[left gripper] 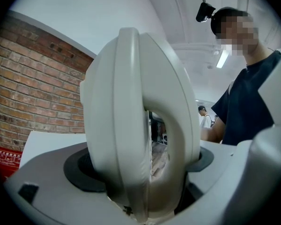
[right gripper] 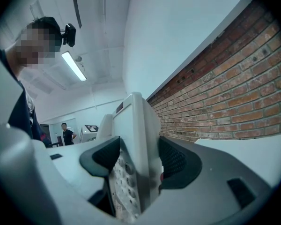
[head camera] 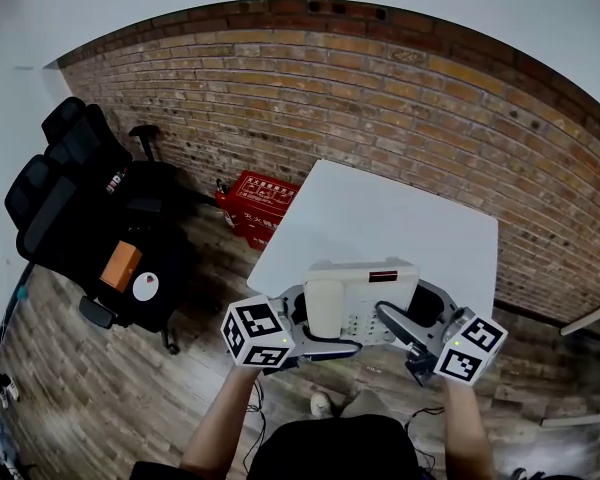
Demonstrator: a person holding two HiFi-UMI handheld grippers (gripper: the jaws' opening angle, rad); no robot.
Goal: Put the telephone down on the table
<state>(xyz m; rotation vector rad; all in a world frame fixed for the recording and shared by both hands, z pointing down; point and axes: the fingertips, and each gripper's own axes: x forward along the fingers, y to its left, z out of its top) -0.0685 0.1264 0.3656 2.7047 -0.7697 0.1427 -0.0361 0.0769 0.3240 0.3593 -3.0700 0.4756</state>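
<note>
A cream desk telephone (head camera: 355,298) with handset and keypad is held between both grippers above the near end of the white table (head camera: 400,218). My left gripper (head camera: 302,330) is shut on its left, handset side; in the left gripper view the handset (left gripper: 140,125) fills the space between the dark pads. My right gripper (head camera: 412,333) is shut on the right edge, and the right gripper view shows the keypad body (right gripper: 133,163) pinched between the pads. Whether the telephone touches the table cannot be told.
A brick wall (head camera: 380,98) runs behind the table. A red crate (head camera: 257,208) stands on the wooden floor left of the table. Black office chairs (head camera: 80,218) stand further left. A person stands in the background of both gripper views.
</note>
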